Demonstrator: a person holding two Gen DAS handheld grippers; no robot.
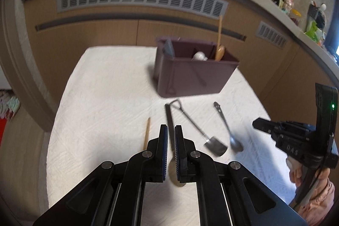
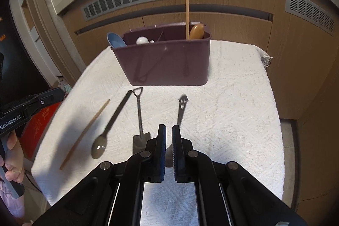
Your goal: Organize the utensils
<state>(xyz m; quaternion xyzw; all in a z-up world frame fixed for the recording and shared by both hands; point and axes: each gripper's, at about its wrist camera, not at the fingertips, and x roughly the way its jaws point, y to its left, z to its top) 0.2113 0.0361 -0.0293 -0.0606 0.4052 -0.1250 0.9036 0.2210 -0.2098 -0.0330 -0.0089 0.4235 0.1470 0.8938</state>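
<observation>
With both our grippers, left [image 1: 171,132] and right [image 2: 168,132], pressed together and empty, we risked shoving a spoon [image 2: 180,111] aside.

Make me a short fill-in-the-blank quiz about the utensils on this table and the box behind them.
1. The purple organizer box stands on a ____ cloth.
2. The number of utensils lying loose on the cloth, in front of the box, is ____.
3. The shovel-shaped spoon lies between the dark-handled spoon and the ____-faced metal spoon.
4. The wooden chopstick lies flat, while another stands ____ in the box.

Missing words: white; four; smiley; upright
</observation>
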